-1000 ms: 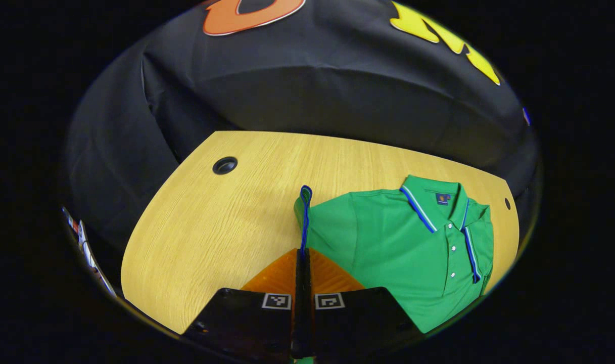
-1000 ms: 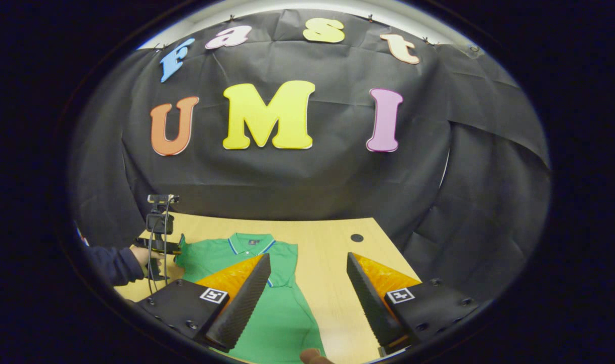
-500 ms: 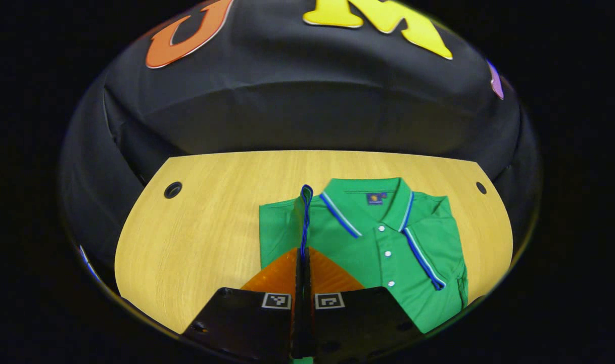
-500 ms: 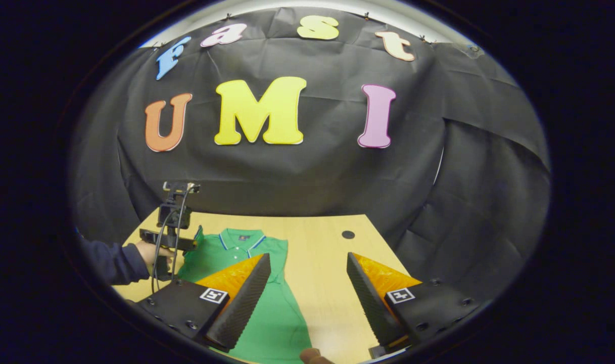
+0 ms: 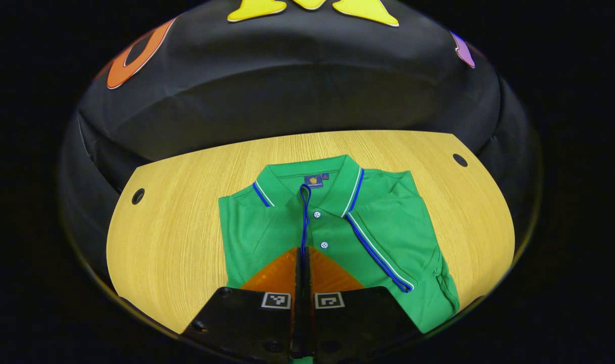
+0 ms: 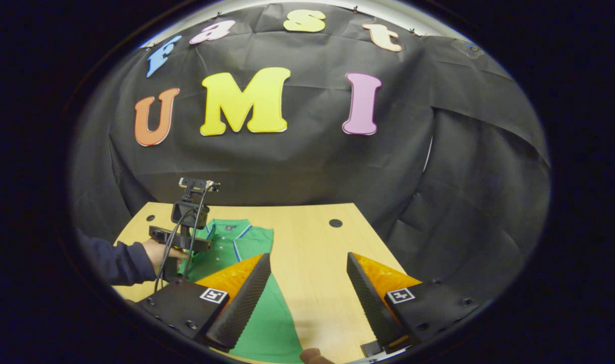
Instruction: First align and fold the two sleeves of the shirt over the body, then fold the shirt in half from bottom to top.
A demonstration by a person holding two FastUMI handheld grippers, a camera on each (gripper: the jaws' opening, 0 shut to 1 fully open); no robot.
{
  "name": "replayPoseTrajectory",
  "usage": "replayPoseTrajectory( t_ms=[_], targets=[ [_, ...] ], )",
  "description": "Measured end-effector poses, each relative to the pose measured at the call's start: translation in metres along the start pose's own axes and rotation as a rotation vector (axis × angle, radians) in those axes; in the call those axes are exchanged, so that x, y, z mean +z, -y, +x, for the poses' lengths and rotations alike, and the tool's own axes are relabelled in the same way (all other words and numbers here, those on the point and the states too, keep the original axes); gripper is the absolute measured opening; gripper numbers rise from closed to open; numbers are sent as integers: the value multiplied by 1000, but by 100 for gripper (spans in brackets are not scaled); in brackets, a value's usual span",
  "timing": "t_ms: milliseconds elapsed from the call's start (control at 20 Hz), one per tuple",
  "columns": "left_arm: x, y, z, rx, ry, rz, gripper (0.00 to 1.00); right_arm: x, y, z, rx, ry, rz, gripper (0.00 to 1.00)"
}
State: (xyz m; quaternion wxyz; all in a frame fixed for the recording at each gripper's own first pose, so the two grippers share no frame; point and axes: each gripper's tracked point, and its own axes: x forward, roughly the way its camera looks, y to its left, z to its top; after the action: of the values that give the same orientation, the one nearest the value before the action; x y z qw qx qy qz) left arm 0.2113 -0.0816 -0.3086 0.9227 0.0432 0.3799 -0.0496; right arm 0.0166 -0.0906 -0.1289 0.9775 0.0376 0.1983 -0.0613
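Observation:
A green polo shirt (image 5: 403, 217) with blue-and-white trim lies face up on the wooden table (image 5: 176, 227), collar toward the wall. My left gripper (image 5: 303, 253) is shut on the blue-edged cuff of one sleeve (image 5: 305, 212), holding it raised over the button placket. The other sleeve (image 5: 383, 258) lies folded across the chest. In the right gripper view, my right gripper (image 6: 307, 257) hangs open above bare table just right of the shirt (image 6: 269, 313). The left gripper (image 6: 186, 241) and the hand (image 6: 158, 253) holding it are at the shirt's left shoulder.
Two round cable holes (image 5: 138, 196) (image 5: 460, 160) sit near the table's far corners. The black cloth wall closes in behind and around the table. Bare wood lies left and right of the shirt. A dark sleeve (image 6: 115, 263) reaches in from the left.
My left gripper has carried the held cuff from the shirt's outer edge inward over the chest. The right gripper stays open and has barely moved.

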Motion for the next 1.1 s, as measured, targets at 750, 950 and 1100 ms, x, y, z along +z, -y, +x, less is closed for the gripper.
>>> replayPoseTrajectory(
  t_ms=[750,950,1100],
  targets=[
    [-44,-47,-106,-63,89,-179,86,-40,-8,12,93,-44,-57,98],
    [-96,-78,-145,3,95,-139,94,-63,-22,15,146,-81,-92,99],
    [-155,-87,-159,11,27,-125,95,-94,-28,21,168,-150,-131,99]
  ],
)
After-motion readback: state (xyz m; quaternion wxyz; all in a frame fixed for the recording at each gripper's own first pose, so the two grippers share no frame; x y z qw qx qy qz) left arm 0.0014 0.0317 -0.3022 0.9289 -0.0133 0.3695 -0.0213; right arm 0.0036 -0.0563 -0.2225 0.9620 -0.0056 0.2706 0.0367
